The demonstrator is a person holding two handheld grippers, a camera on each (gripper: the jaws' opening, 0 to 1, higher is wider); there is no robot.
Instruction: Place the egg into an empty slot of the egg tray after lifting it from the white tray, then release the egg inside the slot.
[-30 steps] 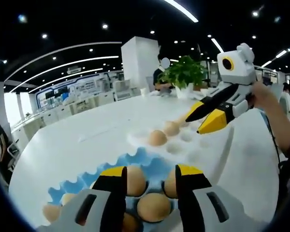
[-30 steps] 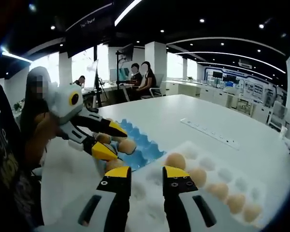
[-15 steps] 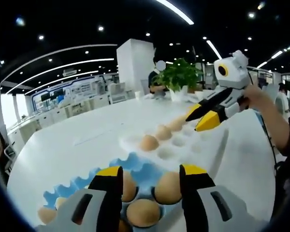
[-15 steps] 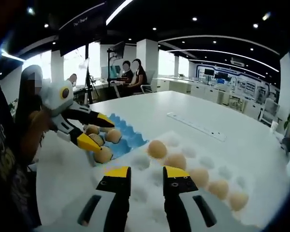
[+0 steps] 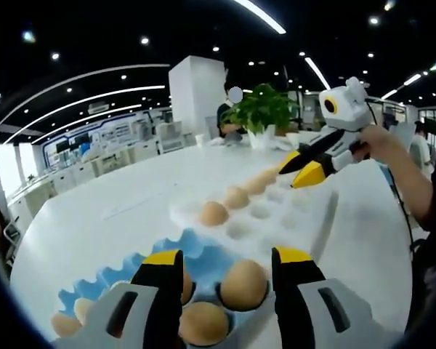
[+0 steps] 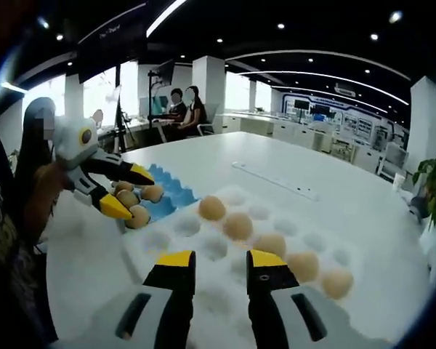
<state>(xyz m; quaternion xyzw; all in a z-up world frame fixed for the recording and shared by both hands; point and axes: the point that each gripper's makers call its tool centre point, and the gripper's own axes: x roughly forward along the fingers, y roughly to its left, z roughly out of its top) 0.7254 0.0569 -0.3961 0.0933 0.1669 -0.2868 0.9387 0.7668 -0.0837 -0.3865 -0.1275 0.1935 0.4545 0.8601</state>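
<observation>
in the right gripper view the white tray (image 6: 203, 291) has slid toward frame centre compared with a second ago, so the right gripper (image 6: 221, 263) is travelling over it, jaws spread and empty; nothing is picked yet. the eggs (image 6: 238, 226) lie in a diagonal row just above the jaw tips. the left gripper (image 5: 229, 260), spread too, hovers over the filled blue egg tray (image 5: 203, 256) at lower centre.

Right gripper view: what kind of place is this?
Probably an open-plan office or showroom: a long white table, people at desks behind it, curved ceiling light strips and a potted plant in the left gripper view.
</observation>
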